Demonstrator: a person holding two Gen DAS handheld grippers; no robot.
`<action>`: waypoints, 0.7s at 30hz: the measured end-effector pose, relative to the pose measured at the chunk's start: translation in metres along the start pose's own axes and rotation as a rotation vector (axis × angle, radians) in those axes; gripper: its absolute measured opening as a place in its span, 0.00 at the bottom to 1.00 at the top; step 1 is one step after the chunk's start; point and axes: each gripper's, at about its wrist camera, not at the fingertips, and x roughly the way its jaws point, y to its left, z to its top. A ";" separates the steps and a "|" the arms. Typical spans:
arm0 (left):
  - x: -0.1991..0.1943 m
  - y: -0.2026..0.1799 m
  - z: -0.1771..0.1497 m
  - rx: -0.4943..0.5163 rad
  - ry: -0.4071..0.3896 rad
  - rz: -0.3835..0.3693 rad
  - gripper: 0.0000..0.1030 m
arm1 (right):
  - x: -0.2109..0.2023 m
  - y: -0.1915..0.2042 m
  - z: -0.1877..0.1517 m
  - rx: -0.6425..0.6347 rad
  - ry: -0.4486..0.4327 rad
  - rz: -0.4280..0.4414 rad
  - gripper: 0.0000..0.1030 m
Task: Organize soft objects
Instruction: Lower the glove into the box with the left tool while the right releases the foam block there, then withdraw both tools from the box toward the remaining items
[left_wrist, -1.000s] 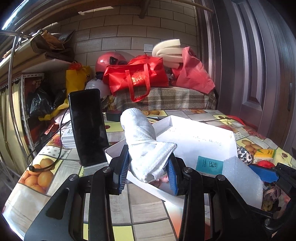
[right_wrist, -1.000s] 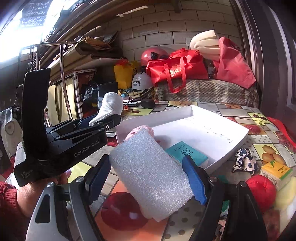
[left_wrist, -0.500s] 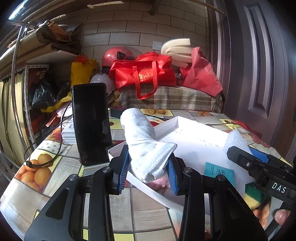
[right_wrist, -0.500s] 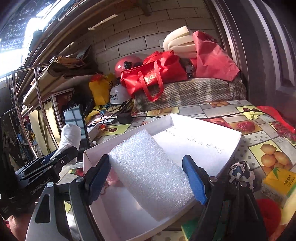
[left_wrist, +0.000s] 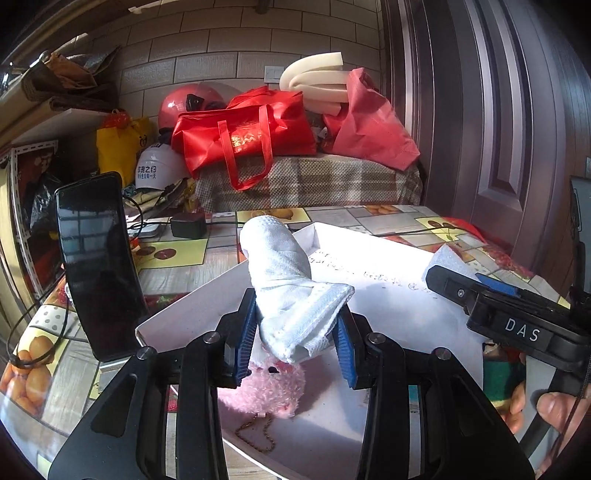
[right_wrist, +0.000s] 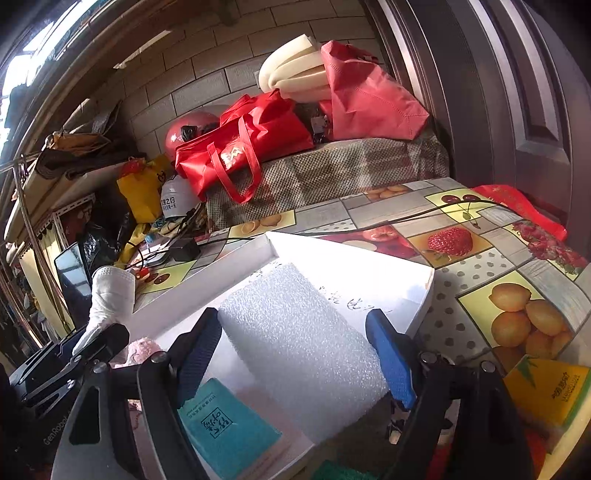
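Note:
My left gripper (left_wrist: 295, 339) is shut on a rolled white towel (left_wrist: 291, 280) and holds it over the near left corner of a shallow white box (left_wrist: 388, 266). A pink plush toy (left_wrist: 266, 387) lies in the box under it. My right gripper (right_wrist: 295, 358) is shut on a white foam sheet (right_wrist: 299, 339) and holds it over the box (right_wrist: 354, 258), above a teal packet (right_wrist: 229, 424). The towel also shows at the left of the right wrist view (right_wrist: 110, 295), and the right gripper shows at the right of the left wrist view (left_wrist: 491, 295).
A black phone (left_wrist: 96, 266) stands upright left of the box. A charger and cable (left_wrist: 188, 225) lie behind it. A yellow sponge pack (right_wrist: 546, 391) lies right of the box. Red bags (left_wrist: 243, 140) and helmets sit on a bench behind the table.
My right gripper has carried the foam sheet forward from the table's front to above the box. My left gripper has moved forward over the box's corner, bringing the pink plush into view.

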 end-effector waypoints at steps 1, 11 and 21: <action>-0.001 0.003 0.000 -0.019 -0.009 0.028 0.42 | 0.005 0.002 0.001 -0.008 0.020 -0.011 0.81; -0.012 0.007 -0.002 -0.046 -0.076 0.122 1.00 | 0.006 0.005 0.002 -0.026 0.016 -0.064 1.00; -0.017 0.017 -0.003 -0.093 -0.103 0.141 1.00 | -0.008 0.017 -0.004 -0.062 -0.032 -0.143 1.00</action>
